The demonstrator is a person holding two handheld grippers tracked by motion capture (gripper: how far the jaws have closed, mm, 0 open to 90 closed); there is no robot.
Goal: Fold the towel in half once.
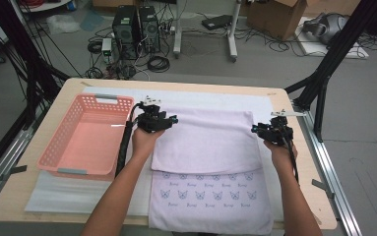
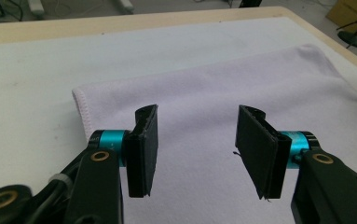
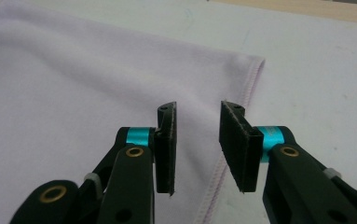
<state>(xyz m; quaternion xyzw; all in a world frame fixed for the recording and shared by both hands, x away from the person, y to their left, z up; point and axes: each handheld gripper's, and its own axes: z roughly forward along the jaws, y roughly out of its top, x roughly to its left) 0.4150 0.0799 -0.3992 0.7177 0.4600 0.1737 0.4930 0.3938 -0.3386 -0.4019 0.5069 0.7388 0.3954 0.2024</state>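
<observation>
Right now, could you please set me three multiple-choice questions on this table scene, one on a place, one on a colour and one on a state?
1. Where does the basket sit?
A. left of the towel
B. on the towel
C. right of the towel

2. What colour is the basket?
A. blue
B. pink
C. green

3. How does the left tool stand?
A. shut on the towel
C. shut on the basket
B. open over the towel

Answers: 1 A, as the high view shows it beside the towel's left edge; 2 B, its walls are pink; 3 B, its jaws are apart with nothing between them.
</observation>
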